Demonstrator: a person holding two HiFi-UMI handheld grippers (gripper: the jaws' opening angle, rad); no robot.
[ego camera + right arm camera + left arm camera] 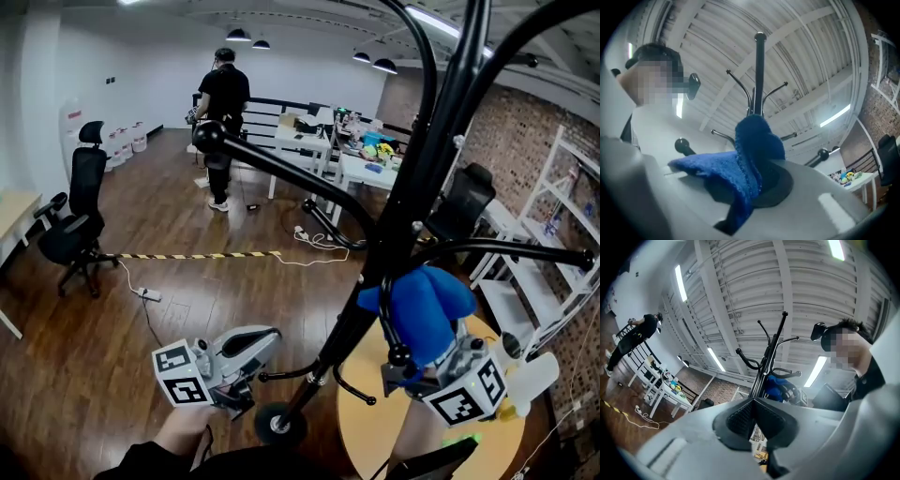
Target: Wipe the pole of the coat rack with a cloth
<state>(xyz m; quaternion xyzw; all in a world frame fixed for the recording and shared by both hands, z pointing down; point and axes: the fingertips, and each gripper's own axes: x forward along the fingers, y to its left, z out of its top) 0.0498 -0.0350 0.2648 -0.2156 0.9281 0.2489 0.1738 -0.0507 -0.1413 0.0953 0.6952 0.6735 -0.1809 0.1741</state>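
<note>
- Bright even light from long white ceiling tube lights point(680, 282) and black pendant lamps point(237, 35).
- Soft glare on glossy brown wooden floor point(234, 214).
- Gripper views: fisheye bend, dark corners, blurred foreground.

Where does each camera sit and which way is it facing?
Head view: on the head, facing down the coat rack pole; left gripper, right gripper and a hand show.
Left gripper view: faces up along shut jaws toward pole and ceiling; person's torso right.
Right gripper view: faces up past the clamped blue cloth; torso left.
Shared: pole and cloth.
</note>
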